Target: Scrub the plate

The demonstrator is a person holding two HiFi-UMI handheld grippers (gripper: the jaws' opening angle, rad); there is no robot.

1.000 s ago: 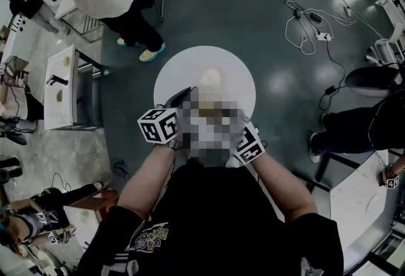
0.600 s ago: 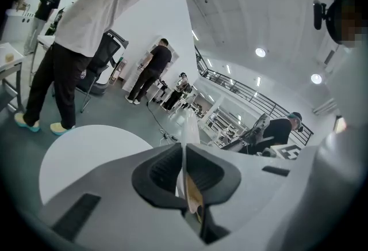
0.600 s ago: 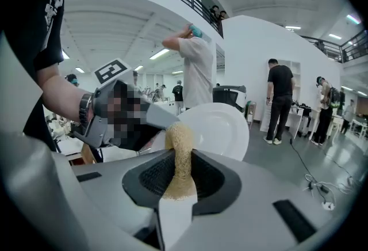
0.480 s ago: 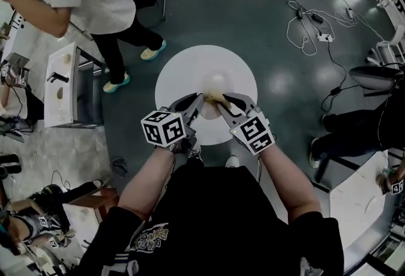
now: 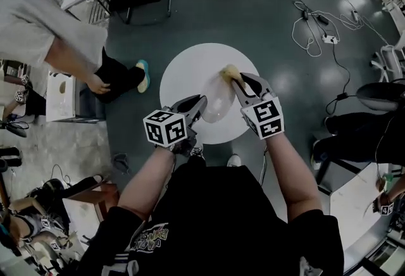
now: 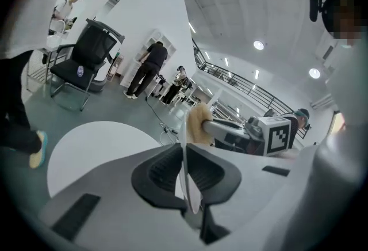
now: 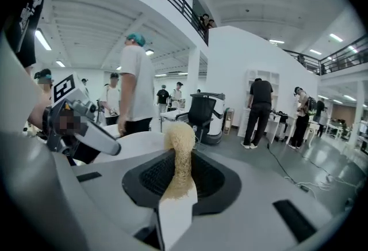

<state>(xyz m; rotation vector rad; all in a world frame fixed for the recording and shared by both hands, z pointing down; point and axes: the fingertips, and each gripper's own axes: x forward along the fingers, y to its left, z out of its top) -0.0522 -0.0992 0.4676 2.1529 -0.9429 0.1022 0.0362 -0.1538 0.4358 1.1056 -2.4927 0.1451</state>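
Left gripper (image 5: 200,104) pinches a thin pale plate (image 5: 218,100) by its near rim, the plate standing on edge between the pads; those jaws have just been easing apart a little, with the plate between them and gripped. It hangs above the round white tabletop (image 5: 180,72), over the half nearest the person and toward the right edge. Right gripper (image 5: 238,83) is clamped on a yellowish fibrous scrubber (image 5: 229,71), whose tuft sticks out past the fingertips and meets the plate's far rim. Beyond the tabletop's left edge a person (image 5: 57,40) in a grey shirt stands on the floor.
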